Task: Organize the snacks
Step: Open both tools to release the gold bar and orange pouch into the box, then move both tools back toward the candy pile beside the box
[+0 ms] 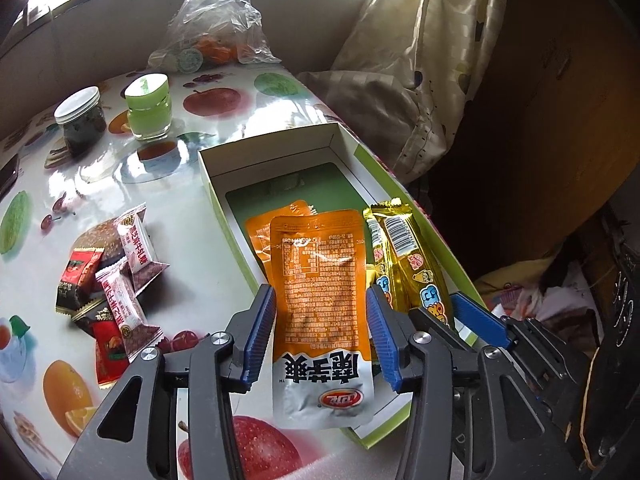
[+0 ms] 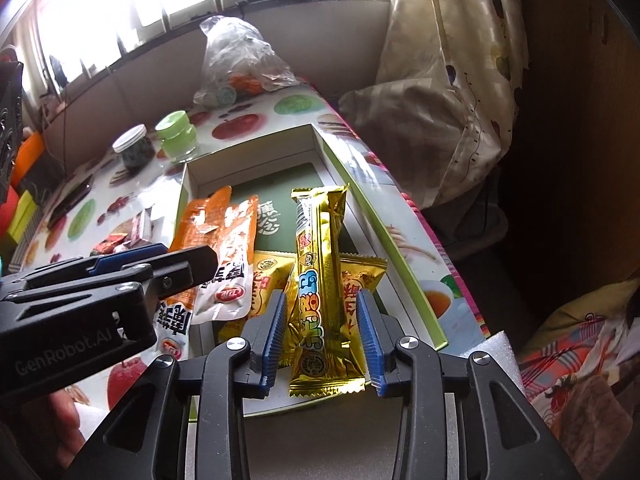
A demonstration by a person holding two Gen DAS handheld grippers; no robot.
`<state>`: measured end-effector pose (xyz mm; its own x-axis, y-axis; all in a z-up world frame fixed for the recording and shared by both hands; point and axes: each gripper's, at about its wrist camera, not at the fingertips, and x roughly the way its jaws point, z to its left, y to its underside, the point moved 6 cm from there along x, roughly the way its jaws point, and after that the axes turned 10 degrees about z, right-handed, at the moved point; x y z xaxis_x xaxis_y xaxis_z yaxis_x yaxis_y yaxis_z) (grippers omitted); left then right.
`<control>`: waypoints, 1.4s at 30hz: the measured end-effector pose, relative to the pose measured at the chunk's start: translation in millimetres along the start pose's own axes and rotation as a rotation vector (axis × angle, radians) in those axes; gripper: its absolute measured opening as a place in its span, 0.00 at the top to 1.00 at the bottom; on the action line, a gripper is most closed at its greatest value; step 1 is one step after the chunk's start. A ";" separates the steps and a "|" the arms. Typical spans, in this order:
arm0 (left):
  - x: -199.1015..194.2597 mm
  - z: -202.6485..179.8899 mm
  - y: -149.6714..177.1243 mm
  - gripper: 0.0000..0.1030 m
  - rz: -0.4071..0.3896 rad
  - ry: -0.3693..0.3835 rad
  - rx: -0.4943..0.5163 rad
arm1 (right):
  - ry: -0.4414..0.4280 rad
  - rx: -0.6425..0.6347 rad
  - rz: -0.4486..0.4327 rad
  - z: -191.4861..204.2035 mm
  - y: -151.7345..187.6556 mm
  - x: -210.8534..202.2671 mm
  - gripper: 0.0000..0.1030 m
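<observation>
An open white box with a green rim (image 1: 280, 140) (image 2: 248, 142) lies on the fruit-print table. An orange pouch (image 1: 320, 280) rests over the box's near end, on top of a second orange pouch (image 1: 260, 236). My left gripper (image 1: 321, 304) is open, its blue pads standing beside the top pouch's edges. A gold bar (image 1: 404, 256) (image 2: 320, 280) lies in the box on two yellow packs (image 2: 268, 280). My right gripper (image 2: 322, 312) is open astride the bar, with gaps on both sides. Several small wrapped snacks (image 1: 116, 280) lie loose left of the box.
A dark-filled jar (image 1: 82, 120), a green-lidded jar (image 1: 148, 108) and a plastic bag of oranges (image 1: 216, 28) stand at the table's far end. A phone (image 1: 8, 176) lies at the left. A curtain (image 1: 420, 60) hangs past the table's right edge.
</observation>
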<state>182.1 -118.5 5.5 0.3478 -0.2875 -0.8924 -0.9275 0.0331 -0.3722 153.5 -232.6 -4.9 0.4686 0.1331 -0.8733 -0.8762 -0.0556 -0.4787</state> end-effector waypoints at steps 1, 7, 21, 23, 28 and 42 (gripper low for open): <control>-0.8 -0.2 -0.1 0.53 0.000 0.001 0.000 | 0.004 0.003 -0.002 -0.5 0.3 -1.2 0.64; 3.1 -4.3 -0.9 0.53 0.014 0.032 -0.009 | 0.015 0.030 -0.010 -6.1 2.9 -7.5 0.63; -8.5 -7.7 2.6 0.53 -0.022 0.016 -0.006 | 0.014 0.051 -0.033 -14.3 8.3 -18.4 0.63; -11.4 -7.9 4.8 0.53 -0.026 0.011 0.000 | 0.013 0.053 -0.040 -13.7 8.0 -20.4 0.63; -19.5 -4.2 9.7 0.53 -0.041 0.000 0.000 | 0.012 0.055 -0.061 -9.4 8.0 -28.5 0.62; -57.3 64.0 30.7 0.53 -0.117 -0.060 -0.122 | -0.039 -0.007 -0.093 35.1 3.0 -35.4 0.60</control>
<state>142.4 -39.7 28.9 0.4589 -0.2249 -0.8595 -0.8885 -0.1150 -0.4443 130.3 -202.8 27.8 0.5431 0.1765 -0.8209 -0.8283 -0.0476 -0.5583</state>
